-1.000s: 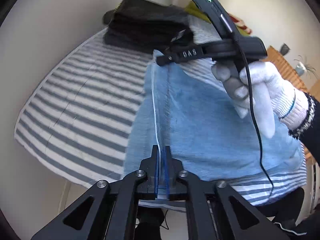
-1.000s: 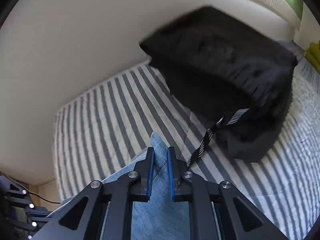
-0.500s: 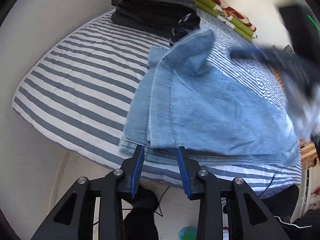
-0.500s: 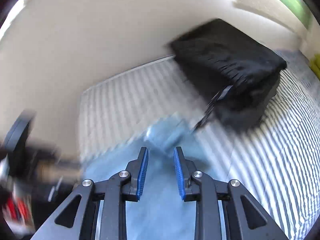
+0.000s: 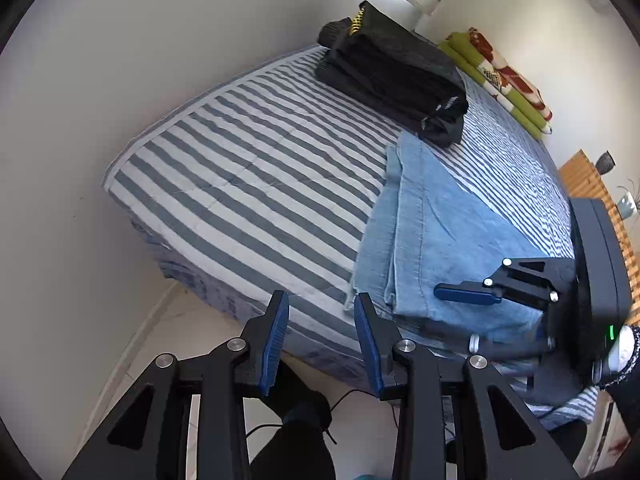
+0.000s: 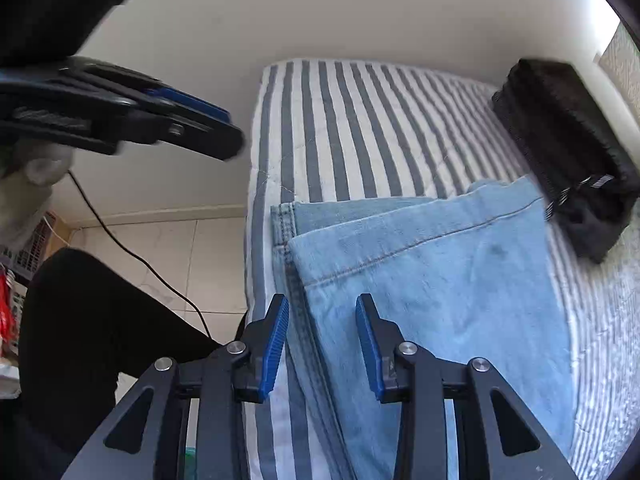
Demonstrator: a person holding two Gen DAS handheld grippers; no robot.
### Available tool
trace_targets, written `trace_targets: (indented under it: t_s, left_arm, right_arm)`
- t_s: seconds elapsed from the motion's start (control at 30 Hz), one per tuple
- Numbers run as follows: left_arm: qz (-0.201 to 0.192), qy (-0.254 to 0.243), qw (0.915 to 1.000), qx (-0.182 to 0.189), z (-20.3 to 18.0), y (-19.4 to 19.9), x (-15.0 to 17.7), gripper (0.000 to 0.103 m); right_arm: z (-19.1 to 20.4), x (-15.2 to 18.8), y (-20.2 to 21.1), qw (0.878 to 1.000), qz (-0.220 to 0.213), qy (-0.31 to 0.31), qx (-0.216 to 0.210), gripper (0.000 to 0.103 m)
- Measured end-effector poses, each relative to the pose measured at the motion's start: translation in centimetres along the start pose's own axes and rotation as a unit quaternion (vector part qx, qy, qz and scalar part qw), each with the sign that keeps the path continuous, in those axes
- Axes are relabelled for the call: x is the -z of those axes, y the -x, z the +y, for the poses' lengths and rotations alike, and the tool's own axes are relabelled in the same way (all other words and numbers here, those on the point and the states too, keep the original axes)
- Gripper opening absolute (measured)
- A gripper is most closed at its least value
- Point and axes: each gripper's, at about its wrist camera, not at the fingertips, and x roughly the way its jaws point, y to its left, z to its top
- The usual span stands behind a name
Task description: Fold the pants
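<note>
Left to right, you have:

- One striped bed (image 5: 248, 184): its left half lies bare, open room.
- One left claw (image 5: 320, 336): jaws apart, nothing between them, above the bed's near edge.
- One pair of jeans (image 5: 432, 240): folded flat near that edge, hem layers stepped at the left.
- One black stack (image 5: 396, 76): far end, just beside the jeans.
- One right claw (image 6: 322, 334): jaws closing, empty, hovering over the jeans' edge.
- One green blanket (image 5: 500, 80): far right edge.

left gripper (image 6: 224, 136) blurred; jeans (image 6: 440, 280) cut off below, perhaps folded
</note>
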Motion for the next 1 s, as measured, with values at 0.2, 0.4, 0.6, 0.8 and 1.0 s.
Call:
trace_targets:
  t_s: [0.2, 0.4, 0.6, 0.8, 1.0]
  left_arm:
    - [-0.01, 0.006, 0.9999, 0.007, 1.3, -0.5, -0.1, 0.037]
    - [-0.018, 0.032, 0.9992, 0.019, 3.3, -0.5, 0.0, 0.037]
    - [-0.005, 0.028, 0.9995, 0.015, 3.3, -0.9, 0.6, 0.037]
    - [-0.01, -0.014, 0.9996, 0.024, -0.6, 0.0, -0.1, 0.037]
    - [0.003, -0.14, 0.9884, 0.059, -12.7, -1.0, -0.6, 0.037]
  right_arm:
    - [-7.4, 0.6, 3.1, 0.954, -0.043, -0.24, -0.172, 0.002]
    - [-7.4, -0.7, 6.4, 0.918, -0.116, -0.303, -0.227, 0.003]
    - [-3.0, -1.2, -0.2, 0.959, -0.06, -0.234, -0.149, 0.003]
    - [-2.0, 3.2, 2.9, 0.963, -0.065, -0.231, -0.124, 0.011]
    - [-6.9, 16.5, 15.7, 0.936, -0.165, -0.308, -0.045, 0.025]
